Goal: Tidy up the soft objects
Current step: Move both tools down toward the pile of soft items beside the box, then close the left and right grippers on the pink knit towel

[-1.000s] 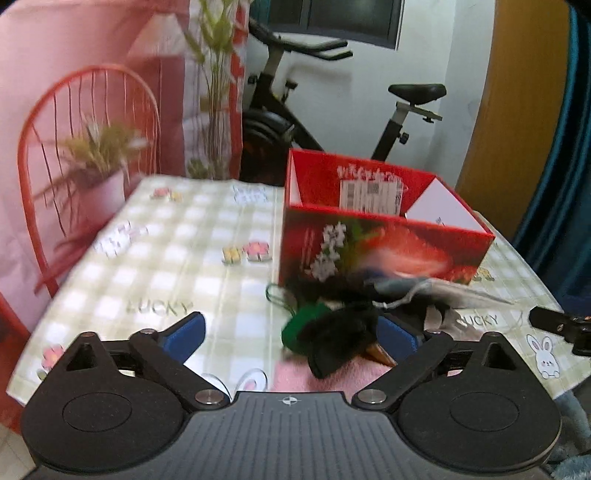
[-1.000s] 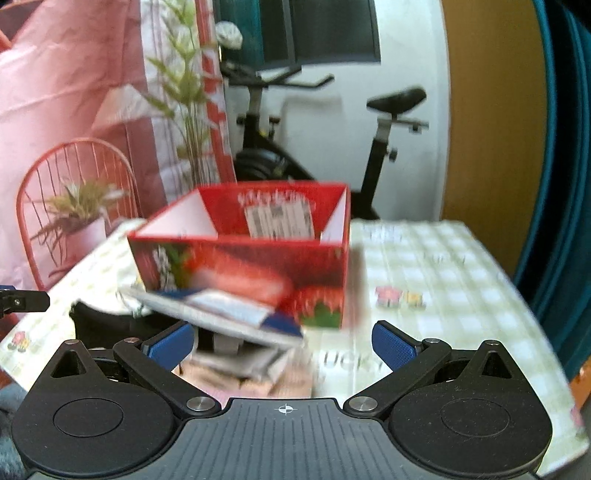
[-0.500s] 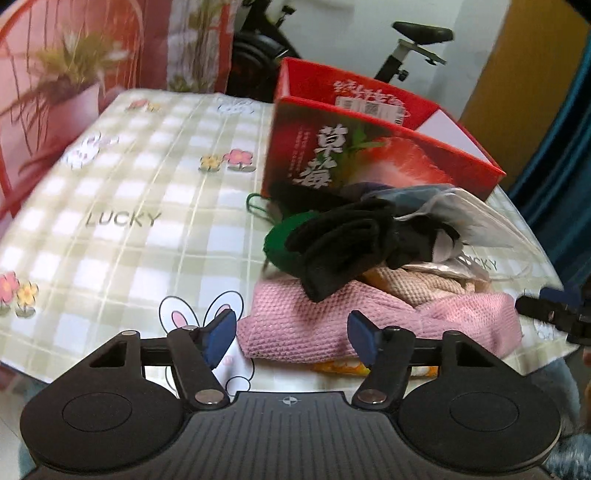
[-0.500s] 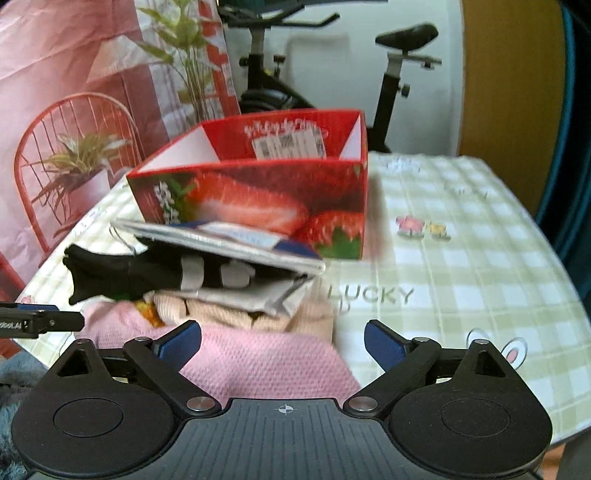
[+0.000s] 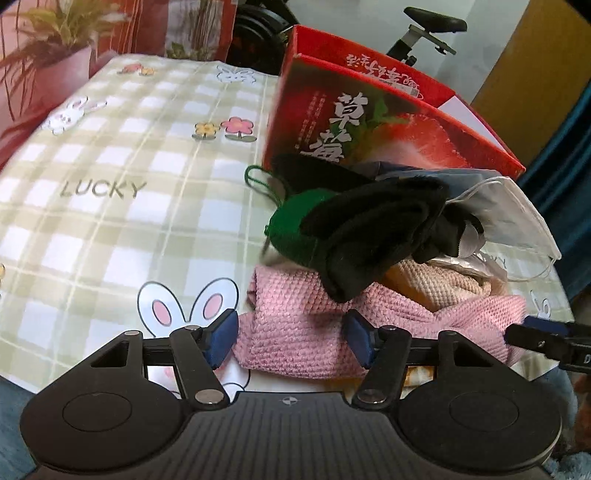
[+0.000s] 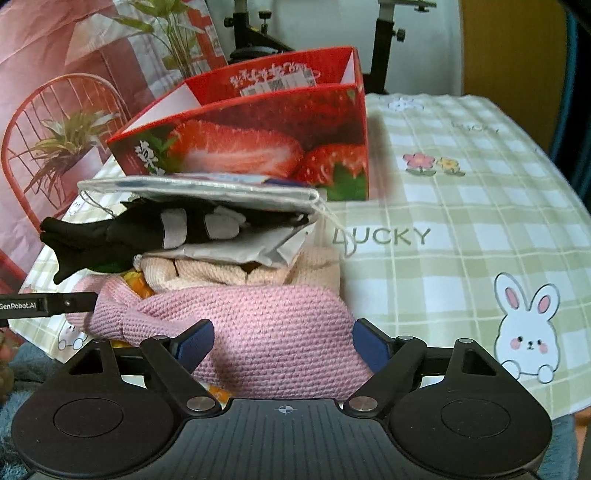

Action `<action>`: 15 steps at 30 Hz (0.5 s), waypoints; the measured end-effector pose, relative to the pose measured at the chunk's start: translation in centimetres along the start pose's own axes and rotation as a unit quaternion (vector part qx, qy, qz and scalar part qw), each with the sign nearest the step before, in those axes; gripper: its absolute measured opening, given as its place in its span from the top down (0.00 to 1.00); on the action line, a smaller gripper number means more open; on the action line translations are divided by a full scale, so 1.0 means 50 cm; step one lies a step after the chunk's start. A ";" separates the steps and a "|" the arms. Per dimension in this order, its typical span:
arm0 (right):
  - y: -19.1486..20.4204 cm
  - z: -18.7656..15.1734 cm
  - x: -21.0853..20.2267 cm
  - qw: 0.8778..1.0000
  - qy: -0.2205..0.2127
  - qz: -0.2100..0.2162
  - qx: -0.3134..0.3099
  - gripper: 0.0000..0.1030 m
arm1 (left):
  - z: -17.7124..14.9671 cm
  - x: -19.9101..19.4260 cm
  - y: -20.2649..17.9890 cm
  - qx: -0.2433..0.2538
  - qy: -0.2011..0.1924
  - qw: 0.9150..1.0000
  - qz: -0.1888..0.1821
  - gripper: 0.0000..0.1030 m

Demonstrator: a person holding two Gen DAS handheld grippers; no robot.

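A pile of soft things lies on the checked tablecloth (image 5: 110, 206) in front of a red strawberry box (image 5: 369, 122). At the bottom is a pink knitted cloth (image 5: 424, 321), with a beige cloth (image 5: 436, 284), a green knitted piece (image 5: 291, 229), black gloves (image 5: 369, 236) and a white face mask (image 5: 509, 218) on top. My left gripper (image 5: 291, 339) is closing and its pads press the cloth's left end. My right gripper (image 6: 282, 345) is closing around the pink cloth (image 6: 258, 317) at its right end, pads still apart from it.
The box (image 6: 258, 140) stands open-topped just behind the pile. A potted plant (image 5: 55, 74) and a red wire chair (image 6: 55, 110) stand left of the table, an exercise bike (image 5: 424, 29) behind it. The table's near edge runs just under both grippers.
Both grippers have come down and tipped forward onto the pile's near edge, and their jaws have narrowed around the pink cloth. The pile has not moved.
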State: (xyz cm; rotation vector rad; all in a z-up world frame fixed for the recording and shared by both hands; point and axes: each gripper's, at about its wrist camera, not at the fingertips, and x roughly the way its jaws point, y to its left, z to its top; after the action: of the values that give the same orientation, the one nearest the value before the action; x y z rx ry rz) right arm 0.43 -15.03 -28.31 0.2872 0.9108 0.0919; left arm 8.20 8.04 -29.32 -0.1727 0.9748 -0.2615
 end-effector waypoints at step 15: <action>0.009 -0.002 0.022 0.999 0.020 0.034 -0.006 0.35 | -0.006 -0.004 -0.017 0.025 -0.009 0.999 -0.033 0.39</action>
State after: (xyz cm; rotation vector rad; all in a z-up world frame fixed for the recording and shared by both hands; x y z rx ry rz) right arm 1.05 -14.34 -29.09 0.3072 0.9394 0.1660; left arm 7.73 7.27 -29.12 -0.1616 0.9444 -0.3449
